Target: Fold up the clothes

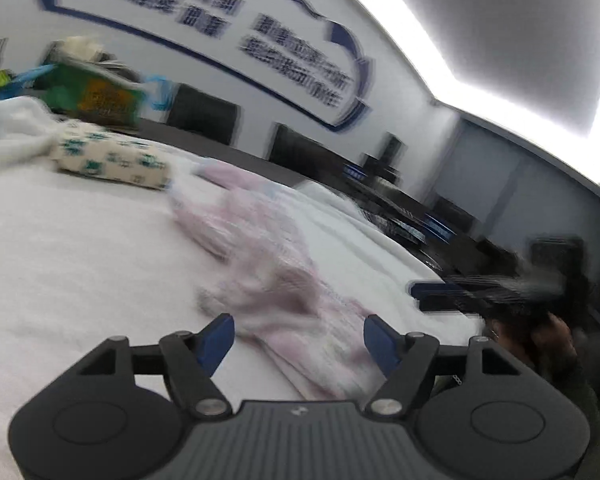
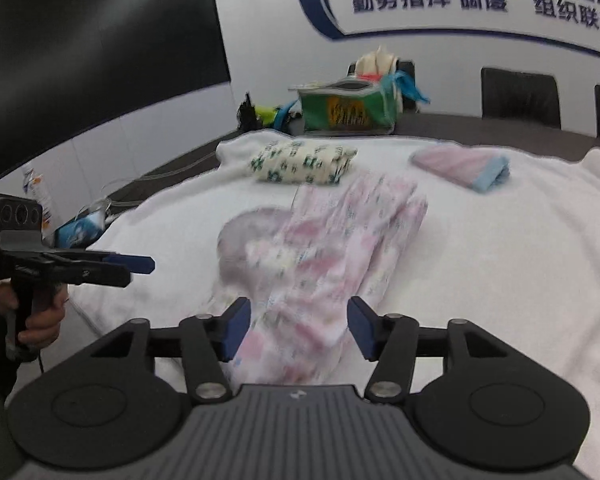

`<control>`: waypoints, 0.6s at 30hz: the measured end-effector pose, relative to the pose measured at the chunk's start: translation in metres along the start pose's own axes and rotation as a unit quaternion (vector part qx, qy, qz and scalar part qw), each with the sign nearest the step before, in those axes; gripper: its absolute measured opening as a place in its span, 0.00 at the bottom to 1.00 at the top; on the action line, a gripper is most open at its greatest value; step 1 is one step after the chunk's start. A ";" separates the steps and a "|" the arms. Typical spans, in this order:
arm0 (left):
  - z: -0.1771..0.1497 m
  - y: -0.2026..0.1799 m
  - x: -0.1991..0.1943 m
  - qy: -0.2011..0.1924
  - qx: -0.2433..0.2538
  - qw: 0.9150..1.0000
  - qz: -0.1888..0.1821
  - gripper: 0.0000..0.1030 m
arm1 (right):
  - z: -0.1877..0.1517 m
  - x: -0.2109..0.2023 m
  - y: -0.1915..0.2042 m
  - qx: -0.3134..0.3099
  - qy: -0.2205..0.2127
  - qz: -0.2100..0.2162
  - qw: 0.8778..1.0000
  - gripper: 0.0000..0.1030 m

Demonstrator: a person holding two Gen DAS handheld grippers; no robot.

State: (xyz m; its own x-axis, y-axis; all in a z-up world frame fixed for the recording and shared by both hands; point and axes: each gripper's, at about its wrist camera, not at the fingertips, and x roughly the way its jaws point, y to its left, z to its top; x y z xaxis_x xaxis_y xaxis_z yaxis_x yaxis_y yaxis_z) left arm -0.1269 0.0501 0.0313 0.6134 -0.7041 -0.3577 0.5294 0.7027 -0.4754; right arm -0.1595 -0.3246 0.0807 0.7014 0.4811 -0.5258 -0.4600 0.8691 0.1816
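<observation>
A pink patterned garment (image 2: 324, 248) lies crumpled on the white cloth-covered table (image 2: 500, 264), blurred by motion. It also shows in the left wrist view (image 1: 284, 276). My right gripper (image 2: 298, 330) is open, its blue pads on either side of the garment's near end. My left gripper (image 1: 298, 342) is open just above the garment's near edge; in the right wrist view it is held at the table's left edge (image 2: 138, 264).
A folded cream cloth with green print (image 2: 304, 162) and a folded pink and blue cloth (image 2: 464, 166) lie farther back. A green bag (image 2: 348, 108) stands behind them. Black chairs (image 2: 520, 96) line the far wall. The table edge drops off at left.
</observation>
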 end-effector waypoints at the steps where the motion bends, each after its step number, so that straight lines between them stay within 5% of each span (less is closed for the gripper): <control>1: 0.003 0.003 0.007 0.000 -0.017 1.000 0.021 0.70 | 0.002 0.006 -0.002 0.002 -0.002 0.000 1.000 0.54; 5: 0.007 0.013 0.028 0.017 -0.072 0.996 0.058 0.69 | 0.006 0.027 -0.008 0.009 0.002 -0.001 1.000 0.54; 11: 0.012 0.017 0.032 0.012 -0.082 0.995 0.050 0.70 | 0.025 0.038 -0.009 0.006 -0.014 0.015 1.000 0.60; 18: 0.023 0.015 0.085 0.052 -0.112 0.991 0.060 0.65 | 0.020 0.084 -0.005 -0.006 0.028 0.047 0.998 0.61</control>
State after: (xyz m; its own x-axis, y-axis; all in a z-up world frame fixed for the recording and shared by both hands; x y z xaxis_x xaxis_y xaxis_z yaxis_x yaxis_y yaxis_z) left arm -0.0530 0.0035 0.0120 0.5944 -0.6320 -0.4972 0.3061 0.7496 -0.5869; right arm -0.0875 -0.2866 0.0519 0.6230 0.5537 -0.5525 -0.5294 0.8185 0.2234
